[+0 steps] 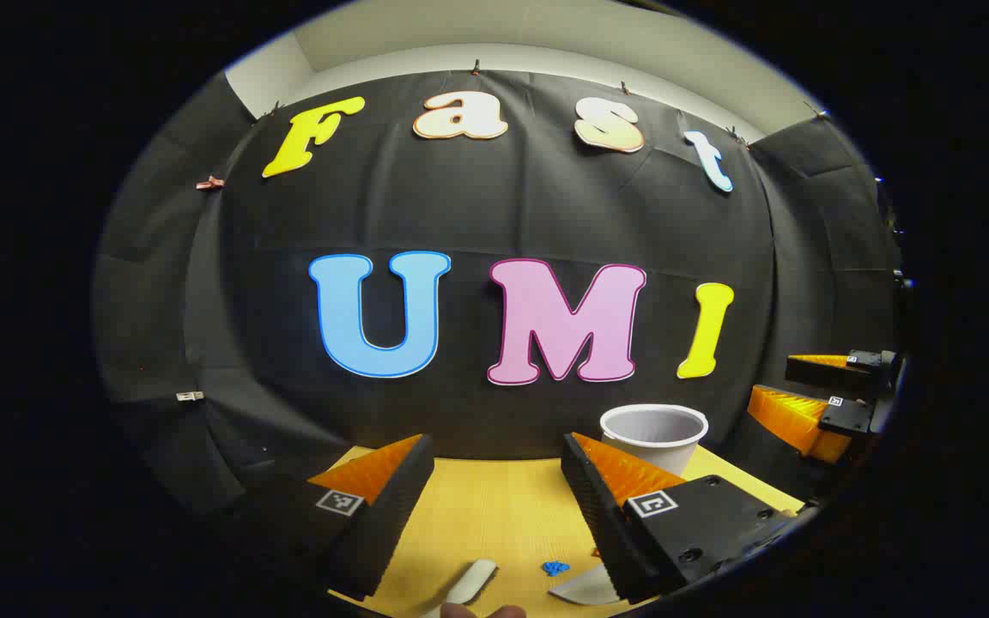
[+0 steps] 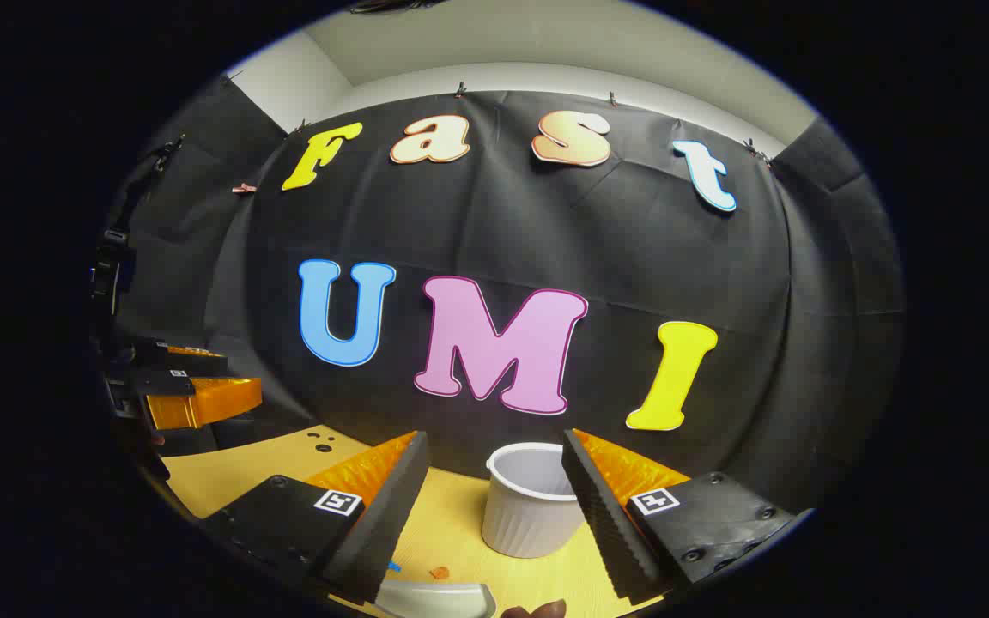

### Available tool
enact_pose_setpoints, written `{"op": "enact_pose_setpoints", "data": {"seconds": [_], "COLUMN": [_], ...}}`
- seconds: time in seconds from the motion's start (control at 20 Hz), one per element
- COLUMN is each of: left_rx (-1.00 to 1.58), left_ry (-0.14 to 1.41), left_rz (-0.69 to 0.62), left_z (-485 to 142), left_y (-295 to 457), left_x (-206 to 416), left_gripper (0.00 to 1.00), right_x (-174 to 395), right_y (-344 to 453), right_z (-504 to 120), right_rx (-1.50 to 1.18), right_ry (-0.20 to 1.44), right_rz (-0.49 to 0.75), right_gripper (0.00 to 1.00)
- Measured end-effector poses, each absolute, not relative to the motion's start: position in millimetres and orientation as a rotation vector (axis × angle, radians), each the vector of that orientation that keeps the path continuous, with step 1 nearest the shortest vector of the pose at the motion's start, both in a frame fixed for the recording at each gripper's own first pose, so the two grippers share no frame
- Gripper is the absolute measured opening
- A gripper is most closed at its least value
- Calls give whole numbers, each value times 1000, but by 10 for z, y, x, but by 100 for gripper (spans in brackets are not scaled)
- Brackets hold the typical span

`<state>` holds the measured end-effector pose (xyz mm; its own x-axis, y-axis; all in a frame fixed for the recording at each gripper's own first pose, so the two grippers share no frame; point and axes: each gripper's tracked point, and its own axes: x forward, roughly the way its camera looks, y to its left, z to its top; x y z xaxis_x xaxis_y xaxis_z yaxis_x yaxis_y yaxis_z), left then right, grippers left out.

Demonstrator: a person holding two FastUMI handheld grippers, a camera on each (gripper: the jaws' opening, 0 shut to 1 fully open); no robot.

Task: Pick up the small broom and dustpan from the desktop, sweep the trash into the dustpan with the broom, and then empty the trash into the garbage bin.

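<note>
My left gripper (image 1: 496,446) hangs open above the yellow desktop (image 1: 494,515), nothing between its fingers. Below it lie a white rounded handle (image 1: 470,584), a blue scrap of trash (image 1: 555,567) and the edge of a white pan-like piece (image 1: 585,588), partly hidden by one finger. The white ribbed garbage bin (image 1: 654,433) stands at the back right. My right gripper (image 2: 494,439) is open too, with the bin (image 2: 529,506) just beyond its fingers. A white dustpan rim (image 2: 434,599), a blue scrap (image 2: 393,566) and an orange scrap (image 2: 439,572) lie beneath it.
The right gripper (image 1: 782,386) shows far right in the left gripper view, the left gripper (image 2: 233,373) far left in the right gripper view. Fingertips of a hand (image 2: 537,611) peek in at the bottom. Small dark marks (image 2: 321,442) dot the desktop's far left.
</note>
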<state>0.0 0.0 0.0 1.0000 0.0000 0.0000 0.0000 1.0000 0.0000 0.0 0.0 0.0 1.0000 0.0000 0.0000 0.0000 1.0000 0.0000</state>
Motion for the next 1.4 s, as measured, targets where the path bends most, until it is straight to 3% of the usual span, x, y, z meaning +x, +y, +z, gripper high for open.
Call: {"op": "enact_pose_setpoints", "data": {"seconds": [0.85,1.4], "left_rx": [19,28], "left_ry": [19,59], "left_rz": [-8,-16], "left_z": [-50,-297], "left_y": [-51,-52], "left_x": [-24,-67], "left_gripper": [96,96], "right_x": [-29,-889], "right_y": [-15,221], "right_z": [-183,-1604], "right_rx": [21,-50], "right_ry": [62,575], "right_rz": [29,227], "right_gripper": [97,95]}}
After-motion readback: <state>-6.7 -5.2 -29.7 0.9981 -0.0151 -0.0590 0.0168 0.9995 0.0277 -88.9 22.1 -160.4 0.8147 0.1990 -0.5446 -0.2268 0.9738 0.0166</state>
